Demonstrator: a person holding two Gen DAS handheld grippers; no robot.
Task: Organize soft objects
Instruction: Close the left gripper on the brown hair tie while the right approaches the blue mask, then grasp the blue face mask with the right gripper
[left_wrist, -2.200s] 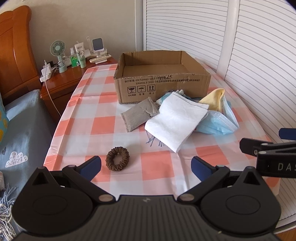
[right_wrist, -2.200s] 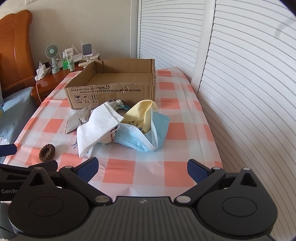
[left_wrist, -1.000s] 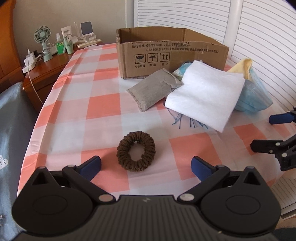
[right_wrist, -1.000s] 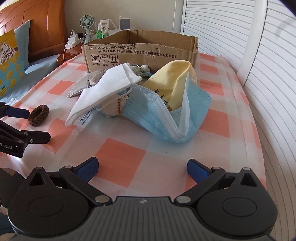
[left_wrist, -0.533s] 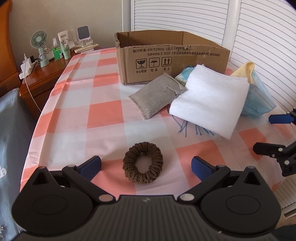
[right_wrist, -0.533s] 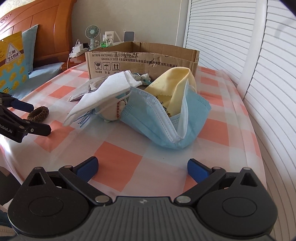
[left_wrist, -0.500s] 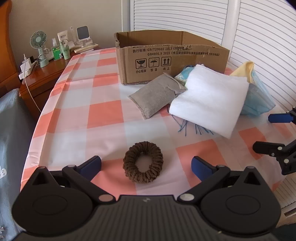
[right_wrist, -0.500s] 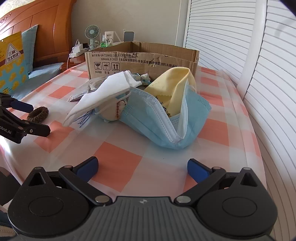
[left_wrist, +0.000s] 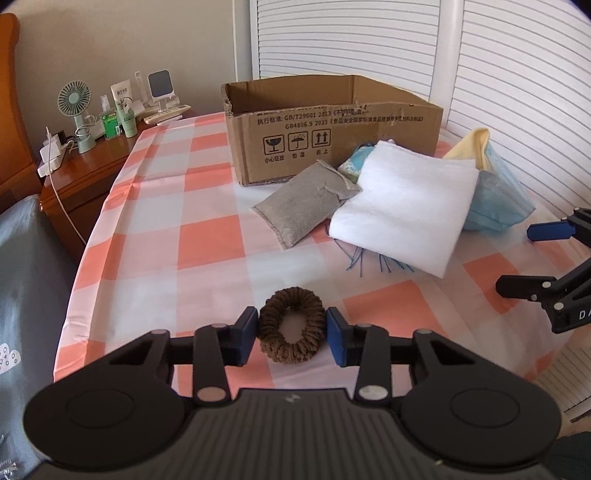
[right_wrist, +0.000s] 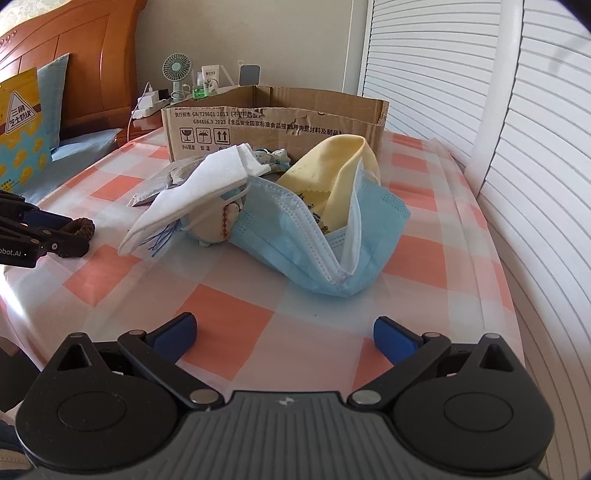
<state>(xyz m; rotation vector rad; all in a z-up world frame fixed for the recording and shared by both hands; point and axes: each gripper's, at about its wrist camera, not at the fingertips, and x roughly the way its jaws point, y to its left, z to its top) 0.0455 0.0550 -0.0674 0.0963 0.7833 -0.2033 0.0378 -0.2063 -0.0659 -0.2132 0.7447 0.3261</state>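
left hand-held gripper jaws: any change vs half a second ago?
Yes. The left hand-held gripper is closing: its pads now flank the brown scrunchie, where earlier they stood wide apart on either side of it.

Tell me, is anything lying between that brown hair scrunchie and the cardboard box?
Partly. The brown scrunchie sits between the left gripper's closing jaws. A grey pouch lies before the cardboard box, but the box top is open, so lifting over looks clear.
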